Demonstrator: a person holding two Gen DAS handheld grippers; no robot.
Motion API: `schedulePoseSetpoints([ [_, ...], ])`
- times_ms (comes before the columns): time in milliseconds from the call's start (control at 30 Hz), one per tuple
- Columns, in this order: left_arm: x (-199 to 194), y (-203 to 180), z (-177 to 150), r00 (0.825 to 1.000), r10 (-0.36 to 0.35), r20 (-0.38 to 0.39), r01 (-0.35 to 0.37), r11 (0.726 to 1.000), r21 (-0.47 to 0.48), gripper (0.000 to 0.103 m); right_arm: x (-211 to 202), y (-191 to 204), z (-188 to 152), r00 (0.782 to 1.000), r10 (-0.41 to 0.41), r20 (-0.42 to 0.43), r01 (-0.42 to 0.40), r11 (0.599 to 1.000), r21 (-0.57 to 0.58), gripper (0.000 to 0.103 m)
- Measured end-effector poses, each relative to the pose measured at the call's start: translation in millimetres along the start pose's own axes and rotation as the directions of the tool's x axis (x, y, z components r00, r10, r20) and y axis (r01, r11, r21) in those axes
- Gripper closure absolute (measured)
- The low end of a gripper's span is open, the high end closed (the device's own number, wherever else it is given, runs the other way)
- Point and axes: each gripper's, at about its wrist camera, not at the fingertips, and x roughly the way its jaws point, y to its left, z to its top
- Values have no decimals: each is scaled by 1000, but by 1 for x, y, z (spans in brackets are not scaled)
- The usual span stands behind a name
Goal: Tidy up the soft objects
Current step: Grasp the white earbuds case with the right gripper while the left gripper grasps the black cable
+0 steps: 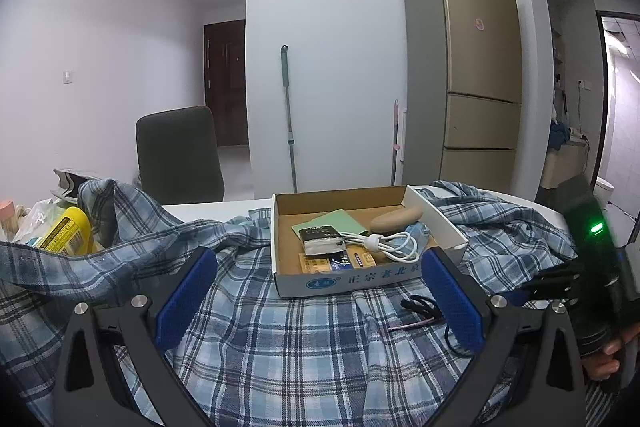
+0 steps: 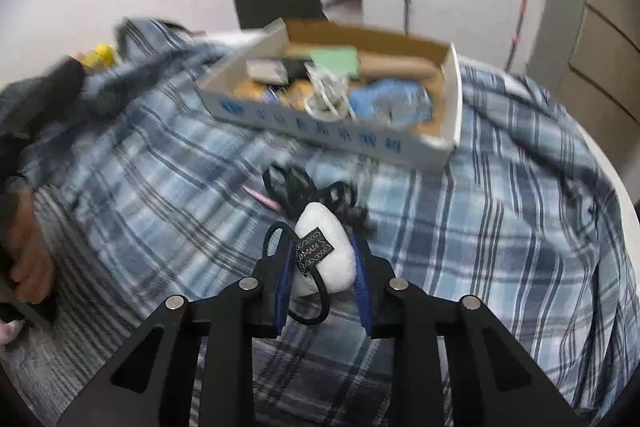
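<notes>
White walls, a tall gold fridge (image 1: 480,67) and a dark padded chair (image 1: 178,153) stand behind a white worktop (image 1: 208,207) draped with a rumpled blue-and-white plaid shirt (image 1: 280,339). On the shirt sits a shallow open cardboard box (image 2: 328,131) holding a coiled white cable (image 1: 388,245), a green card, a blue fabric piece and small packets. The right tongs (image 2: 322,279) are clenched on a small white plush pouch with a black woven label (image 2: 324,259), held just above the plaid near the box's front wall, with a tangle of black hair ties (image 2: 296,183) and a thin pink strip lying on the cloth between pouch and box. The left tongs (image 1: 316,291) hover released, spread wide over the shirt in front of the box. Probably the pouch is bound for the box; carrying it well means keeping the squeeze light but steady, lifting clear over the front wall, and releasing over a bare patch so it does not snag the cable.
</notes>
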Motion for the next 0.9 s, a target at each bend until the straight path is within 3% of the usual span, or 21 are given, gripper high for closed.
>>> schedulePoseSetpoints([
  [133,2,2,0,1000,1,-14,-1,1000,-10,0,-31,-4,4,983,-47,178,46,999,10,77],
  [300,3,3,0,1000,-3,-20,3,1000,-16,0,-61,-15,5,922,-162,352,134,986,102,77],
  [467,3,0,-1,1000,-11,-21,11,1000,1,0,-65,-25,7,899,-229,373,180,970,161,77],
  [567,4,-2,-2,998,-55,-33,55,998,4,0,-63,-25,8,907,-216,362,169,973,158,77],
  [667,9,-11,-1,986,-122,-111,124,992,8,0,-62,-30,7,912,-213,350,163,972,168,77],
  [700,14,-17,-2,972,-166,-165,171,985,15,0,-62,-31,7,913,-211,349,159,972,172,77],
  [800,29,-38,-7,928,-210,-309,236,971,49,0,-60,-34,6,916,-213,339,158,970,182,77],
  [900,49,-62,-19,844,-261,-469,324,944,57,0,-57,-34,6,922,-203,329,150,972,181,77],
])
